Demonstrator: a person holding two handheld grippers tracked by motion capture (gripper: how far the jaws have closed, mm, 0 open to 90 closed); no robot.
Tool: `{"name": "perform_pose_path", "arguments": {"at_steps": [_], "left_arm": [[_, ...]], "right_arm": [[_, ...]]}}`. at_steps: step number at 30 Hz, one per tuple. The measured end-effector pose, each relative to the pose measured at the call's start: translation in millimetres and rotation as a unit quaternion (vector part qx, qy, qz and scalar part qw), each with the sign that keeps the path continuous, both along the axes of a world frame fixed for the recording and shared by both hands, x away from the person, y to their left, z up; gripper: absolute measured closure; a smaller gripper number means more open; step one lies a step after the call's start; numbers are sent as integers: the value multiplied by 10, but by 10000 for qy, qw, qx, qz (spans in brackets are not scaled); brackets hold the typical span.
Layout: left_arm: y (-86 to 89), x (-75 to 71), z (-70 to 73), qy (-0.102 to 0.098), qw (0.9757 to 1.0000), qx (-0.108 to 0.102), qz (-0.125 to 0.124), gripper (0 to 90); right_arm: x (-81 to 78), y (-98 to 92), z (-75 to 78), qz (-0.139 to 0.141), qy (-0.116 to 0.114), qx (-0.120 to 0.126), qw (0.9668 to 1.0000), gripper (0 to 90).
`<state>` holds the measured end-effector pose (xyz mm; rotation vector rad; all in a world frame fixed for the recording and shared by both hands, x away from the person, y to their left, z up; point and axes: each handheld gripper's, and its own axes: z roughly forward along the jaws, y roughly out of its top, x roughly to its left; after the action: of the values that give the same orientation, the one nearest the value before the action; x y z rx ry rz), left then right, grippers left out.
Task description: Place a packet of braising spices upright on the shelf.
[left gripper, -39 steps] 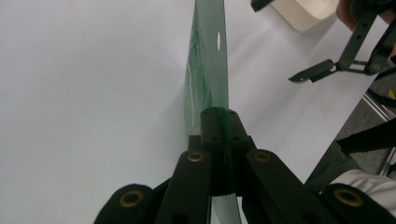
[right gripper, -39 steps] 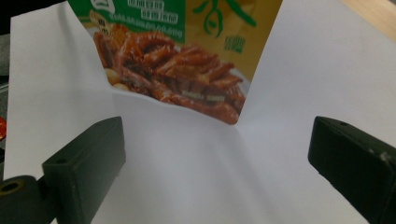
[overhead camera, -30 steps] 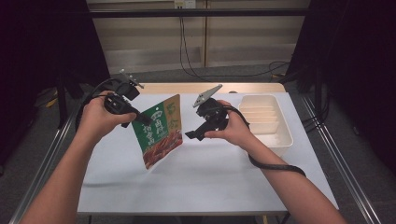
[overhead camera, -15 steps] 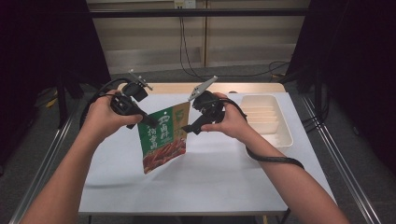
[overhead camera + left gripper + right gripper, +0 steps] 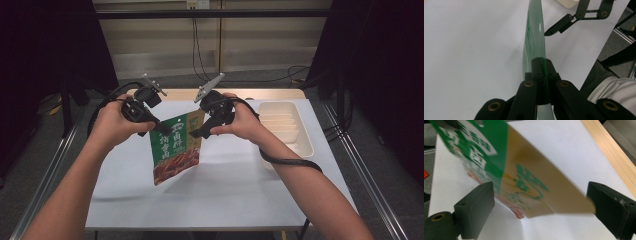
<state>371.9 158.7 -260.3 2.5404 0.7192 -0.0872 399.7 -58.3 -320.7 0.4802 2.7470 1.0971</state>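
A green snack pouch (image 5: 175,150) with a tan corner and a red food picture hangs in the air above the white table (image 5: 235,195). My left gripper (image 5: 161,131) is shut on its top left corner. In the left gripper view the pouch (image 5: 534,37) runs edge-on away from the clamped jaws of my left gripper (image 5: 541,72). My right gripper (image 5: 196,134) is at the pouch's top right corner. In the right gripper view its pads (image 5: 475,210) stand wide apart, and the tan corner of the pouch (image 5: 541,192) lies between them without touching either. My right gripper (image 5: 541,212) is open.
A white tray (image 5: 303,145) with several compartments lies on the table's right side, just beyond my right hand. A wooden strip (image 5: 270,93) borders the table's far edge. Black cables trail from both grippers. Metal rails (image 5: 367,175) run along the table's sides.
The left hand has raised the pouch and swung it more upright. The right gripper has moved left and up from near the tray until its open jaws straddle the pouch's top right corner.
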Motion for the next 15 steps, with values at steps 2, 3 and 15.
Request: {"name": "perform_pose_path", "arguments": {"at_steps": [2,3,15], "left_arm": [[-11,5,2,-8,10000,-4,-21,900],[-13,14,8,-2,10000,23,-81,900],[-48,57,20,-67,10000,-1,-26,900]], "right_arm": [[-7,23,29,64,9,-1,10000,97],[-14,43,57,195,3,31,9998,112],[-71,109,70,594,-16,-138,9981,236]]}}
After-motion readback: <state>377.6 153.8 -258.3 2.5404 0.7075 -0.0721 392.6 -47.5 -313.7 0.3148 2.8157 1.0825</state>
